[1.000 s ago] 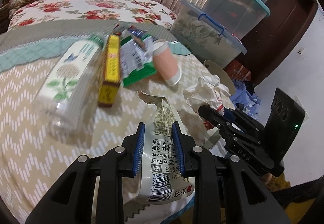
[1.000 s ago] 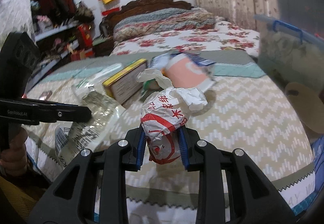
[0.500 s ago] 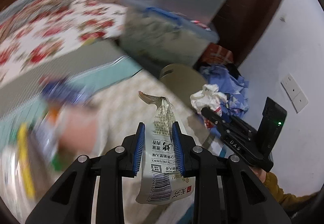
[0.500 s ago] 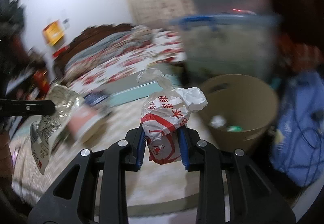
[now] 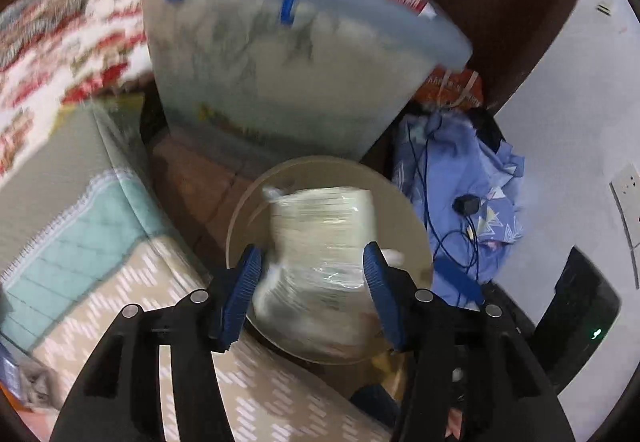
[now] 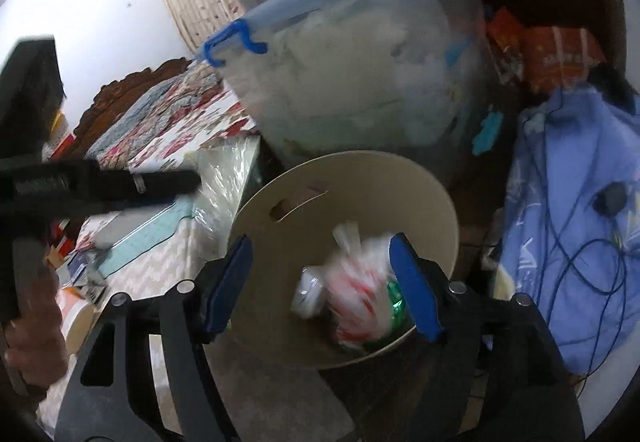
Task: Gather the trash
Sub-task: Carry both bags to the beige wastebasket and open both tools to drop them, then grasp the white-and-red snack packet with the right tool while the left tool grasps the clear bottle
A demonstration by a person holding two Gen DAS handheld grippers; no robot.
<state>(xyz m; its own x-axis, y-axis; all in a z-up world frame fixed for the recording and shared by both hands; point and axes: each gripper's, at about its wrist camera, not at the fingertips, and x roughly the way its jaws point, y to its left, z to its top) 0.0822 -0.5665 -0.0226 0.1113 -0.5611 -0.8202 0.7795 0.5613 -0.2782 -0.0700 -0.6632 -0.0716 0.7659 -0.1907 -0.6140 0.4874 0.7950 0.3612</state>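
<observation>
Left wrist view, left to right: the patterned bedspread (image 5: 100, 282) fills the lower left, the clear storage box (image 5: 288, 82) with blue handle stands behind at centre, the beige bin (image 5: 412, 210) sits below it, and a blue cloth (image 5: 472, 178) with a dark cable lies at the right. The left gripper (image 5: 312, 274) is positioned over the bin opening. Its jaws have just been opening and now stand apart; the pale snack wrapper (image 5: 320, 242) is blurred between them, and the blue pads do not appear to press on it. Right wrist view, left to right: a hand (image 6: 28, 326) grips the other tool's handle at the left edge, with the bedspread behind it; the bin stands at centre and the blue cloth at the right. The right gripper (image 6: 320, 282) is positioned over the bin (image 6: 400, 174). Its jaws have also just been opening and stand wide apart. The crumpled red-and-white wrapper (image 6: 356, 294) is blurred between the fingers, clear of both pads, inside the bin opening alongside other refuse, including a green item (image 6: 396, 306).
</observation>
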